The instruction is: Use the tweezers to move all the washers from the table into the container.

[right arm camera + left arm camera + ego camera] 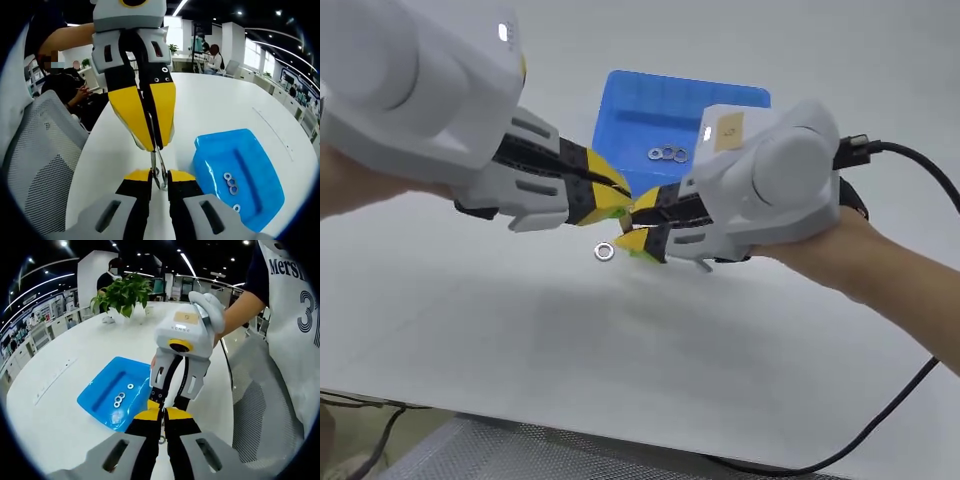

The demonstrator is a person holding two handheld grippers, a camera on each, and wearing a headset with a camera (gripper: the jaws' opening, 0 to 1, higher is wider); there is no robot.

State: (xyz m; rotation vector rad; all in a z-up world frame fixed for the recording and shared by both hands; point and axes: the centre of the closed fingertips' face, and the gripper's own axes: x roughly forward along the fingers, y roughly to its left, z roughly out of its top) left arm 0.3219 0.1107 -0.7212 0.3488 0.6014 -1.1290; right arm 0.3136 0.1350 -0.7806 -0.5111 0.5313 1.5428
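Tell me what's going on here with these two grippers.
A person holds a gripper in each hand over a white table. The left gripper and right gripper meet tip to tip, both closed on thin metal tweezers. Several washers lie in the blue container; one washer sits on the table.

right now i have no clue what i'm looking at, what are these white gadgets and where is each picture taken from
A person holds two hand-held clamps: the left gripper and the right gripper. One picture comes from a headset camera looking down; the two round ones come from a camera riding on each gripper. On the white table sit a blue tray with washers inside and one loose washer. Both grippers seem to pinch thin metal tweezers between them.
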